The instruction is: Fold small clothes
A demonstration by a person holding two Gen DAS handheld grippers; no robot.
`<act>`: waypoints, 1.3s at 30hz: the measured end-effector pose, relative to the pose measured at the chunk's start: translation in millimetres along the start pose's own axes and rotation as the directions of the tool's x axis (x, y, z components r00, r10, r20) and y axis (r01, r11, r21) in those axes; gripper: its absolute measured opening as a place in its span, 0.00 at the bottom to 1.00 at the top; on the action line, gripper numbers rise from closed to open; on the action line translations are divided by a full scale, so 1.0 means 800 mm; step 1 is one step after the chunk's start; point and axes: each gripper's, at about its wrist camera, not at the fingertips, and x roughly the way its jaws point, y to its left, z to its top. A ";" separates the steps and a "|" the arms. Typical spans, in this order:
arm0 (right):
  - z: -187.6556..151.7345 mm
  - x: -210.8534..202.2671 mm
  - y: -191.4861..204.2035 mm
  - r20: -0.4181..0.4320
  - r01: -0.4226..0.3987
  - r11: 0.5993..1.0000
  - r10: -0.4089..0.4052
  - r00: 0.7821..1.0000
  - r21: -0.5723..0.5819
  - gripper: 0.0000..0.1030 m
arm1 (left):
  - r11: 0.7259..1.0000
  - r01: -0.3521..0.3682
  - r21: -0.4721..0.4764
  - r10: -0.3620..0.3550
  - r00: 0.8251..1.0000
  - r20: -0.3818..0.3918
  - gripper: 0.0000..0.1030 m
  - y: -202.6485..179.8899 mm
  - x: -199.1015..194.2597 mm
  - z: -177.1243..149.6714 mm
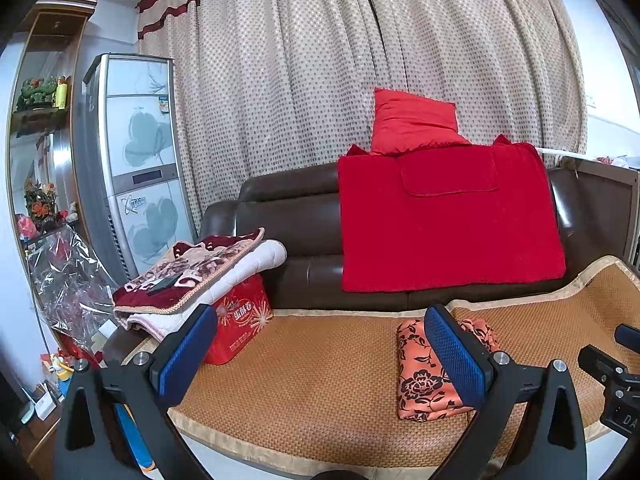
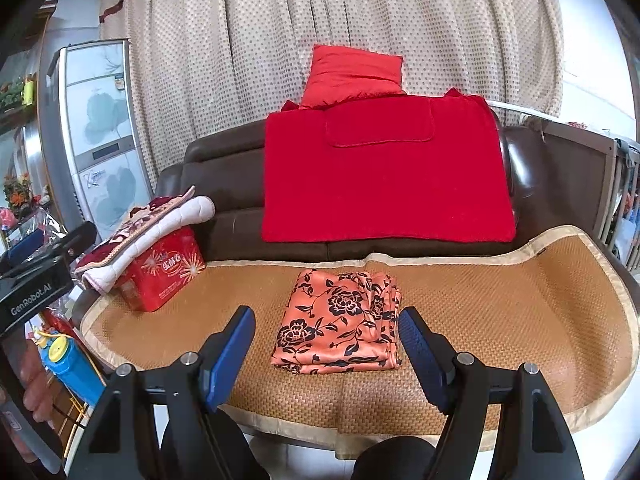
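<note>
A small orange garment with black flowers lies folded into a neat rectangle on the woven mat of the sofa seat. My right gripper is open and empty, held above the mat's front edge, with the garment straight ahead between its fingers. My left gripper is open and empty, to the left of the garment; its right finger hides part of the cloth. The mat lies under it.
A red tin box with folded blankets on top stands at the mat's left end. A red blanket and a red cushion lie on the brown sofa back. A tall air conditioner stands at the left.
</note>
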 end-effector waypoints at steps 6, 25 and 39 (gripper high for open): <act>0.005 0.000 -0.002 0.004 -0.001 1.000 0.001 1.000 -0.006 0.75 | 1.000 -0.003 -0.001 0.003 1.000 -0.002 1.00 0.002 0.002 0.000; 0.022 0.001 0.003 0.033 0.037 0.999 -0.037 0.999 -0.009 0.75 | 1.000 0.000 -0.003 0.000 1.000 0.003 1.00 0.003 0.007 0.002; 0.032 0.006 0.008 0.042 0.048 0.999 -0.047 0.998 -0.017 0.75 | 1.000 -0.013 -0.009 0.013 1.000 -0.003 1.00 0.005 0.010 0.004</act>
